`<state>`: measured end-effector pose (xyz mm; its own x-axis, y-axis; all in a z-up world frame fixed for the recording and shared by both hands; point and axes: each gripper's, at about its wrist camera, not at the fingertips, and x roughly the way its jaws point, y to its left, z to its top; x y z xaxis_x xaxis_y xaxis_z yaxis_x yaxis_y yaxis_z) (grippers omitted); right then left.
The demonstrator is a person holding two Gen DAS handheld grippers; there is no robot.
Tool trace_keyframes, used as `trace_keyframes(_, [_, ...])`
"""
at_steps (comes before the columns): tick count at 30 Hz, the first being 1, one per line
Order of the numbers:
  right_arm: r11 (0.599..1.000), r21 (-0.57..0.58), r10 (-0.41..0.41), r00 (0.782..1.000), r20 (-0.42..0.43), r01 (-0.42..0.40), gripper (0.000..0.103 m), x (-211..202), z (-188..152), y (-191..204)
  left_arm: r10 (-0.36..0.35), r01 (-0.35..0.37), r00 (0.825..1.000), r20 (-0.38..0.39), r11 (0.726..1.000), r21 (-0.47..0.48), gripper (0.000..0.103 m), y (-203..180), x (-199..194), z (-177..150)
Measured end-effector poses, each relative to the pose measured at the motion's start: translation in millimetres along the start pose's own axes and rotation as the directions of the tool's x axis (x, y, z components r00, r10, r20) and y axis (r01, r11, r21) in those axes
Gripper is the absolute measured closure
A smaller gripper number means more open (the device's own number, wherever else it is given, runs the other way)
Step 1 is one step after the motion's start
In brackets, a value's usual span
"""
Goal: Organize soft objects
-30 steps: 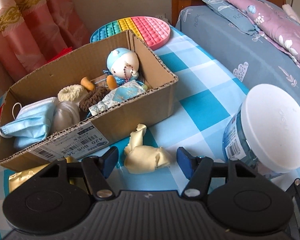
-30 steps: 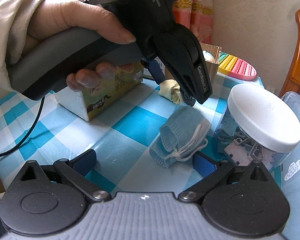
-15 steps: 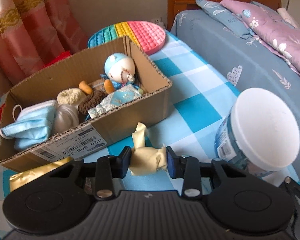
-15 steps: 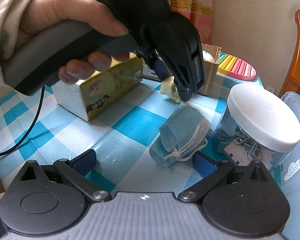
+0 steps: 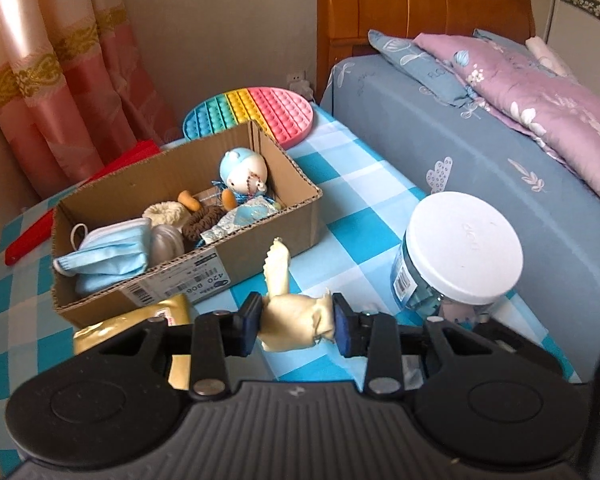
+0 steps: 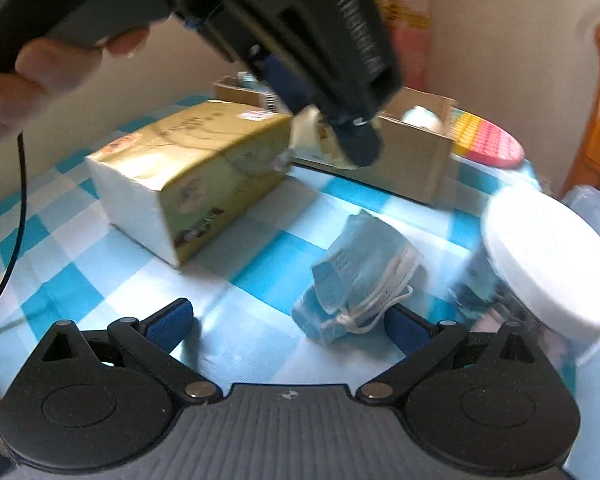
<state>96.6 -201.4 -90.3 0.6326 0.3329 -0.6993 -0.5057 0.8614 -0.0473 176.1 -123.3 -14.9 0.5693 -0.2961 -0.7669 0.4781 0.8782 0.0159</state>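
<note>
Two masks: one in the box (image 5: 180, 216), one (image 6: 356, 272) near the wide-open right gripper (image 6: 288, 322). The left gripper (image 5: 296, 322), open a second ago, now pinches the cream cloth (image 5: 294, 320), lifted.

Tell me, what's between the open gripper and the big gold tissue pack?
Only bare checkered tablecloth, seen in the right wrist view. The right gripper is open; the blue mask lies off toward its right finger, not toward the tissue pack.

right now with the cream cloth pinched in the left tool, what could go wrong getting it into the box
The left tool pinches only one bunched end of the cream cloth; its loose tail may snag the cardboard box rim. The box is already crowded, so the cloth may land on the face mask or spill out.
</note>
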Motion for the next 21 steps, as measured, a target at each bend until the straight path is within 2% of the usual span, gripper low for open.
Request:
trace_keyframes(2, [1.0, -0.022, 0.003, 1.0, -0.002, -0.003, 0.0, 3, 4, 6, -0.003, 0.003, 1.0, 0.011, 1.0, -0.001, 0.068, 2, -6, -1])
trace_keyframes(6, [0.998, 0.006, -0.068, 0.998, -0.015, 0.068, 0.0, 6, 9, 7, 0.0, 0.0, 1.0, 0.026, 1.0, -0.008, 0.068, 11, -14, -3])
trace_keyframes(11, [0.992, 0.028, -0.119, 0.993, -0.024, 0.119, 0.003, 9, 17, 6, -0.007, 0.008, 0.999, 0.037, 1.0, -0.014, 0.068, 20, -19, -7])
trace_keyframes(15, [0.988, 0.008, -0.156, 0.987, -0.025, 0.156, 0.013, 10, 24, 12, -0.018, 0.019, 0.999, 0.044, 1.0, -0.022, 0.068, 26, -21, -10])
trace_keyframes(21, [0.979, 0.022, -0.202, 0.978, -0.05, 0.203, 0.023, 16, 36, 6, -0.024, 0.025, 0.999, 0.049, 1.0, -0.018, 0.068, 32, -22, -12])
